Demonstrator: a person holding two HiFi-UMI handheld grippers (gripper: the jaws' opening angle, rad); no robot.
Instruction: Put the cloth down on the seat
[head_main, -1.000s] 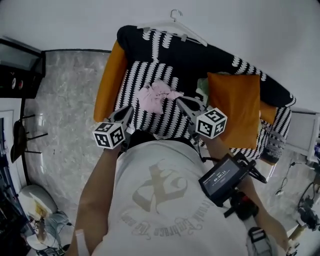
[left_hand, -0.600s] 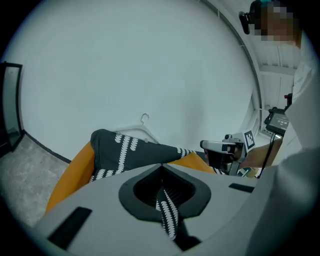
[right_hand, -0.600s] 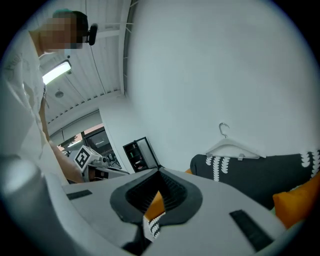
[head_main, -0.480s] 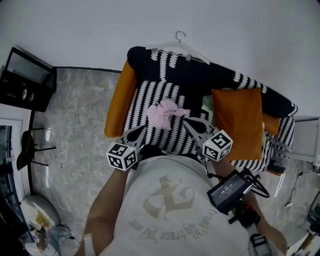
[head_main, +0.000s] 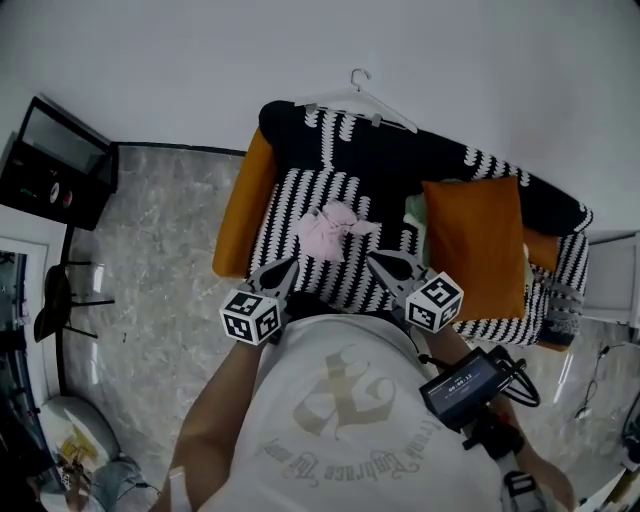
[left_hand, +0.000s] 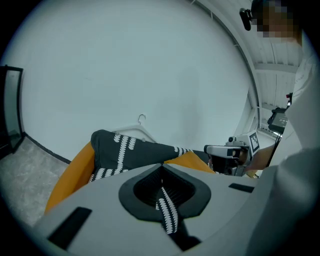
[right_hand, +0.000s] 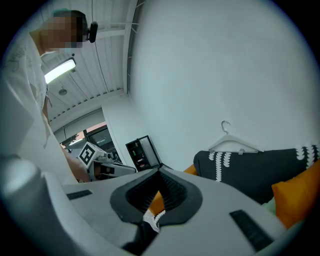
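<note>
At the left, the orange armrest (head_main: 235, 215) bounds the striped sofa seat (head_main: 287, 208). Our left gripper (head_main: 288, 264) hangs just short of the seat's front edge, its jaws pressed together on nothing. Between the two grippers and a little further in, the pink cloth (head_main: 334, 228) lies crumpled on the seat, touching neither, so we judge the putting-down done. Our right gripper (head_main: 378, 259) sits on the other side, jaws likewise together and empty, with the orange cushion (head_main: 475, 245) beyond it. The risk looks small to us: the cloth is a loose heap, and a jaw tip swung across it could snag a fold and drag it off the seat.
</note>
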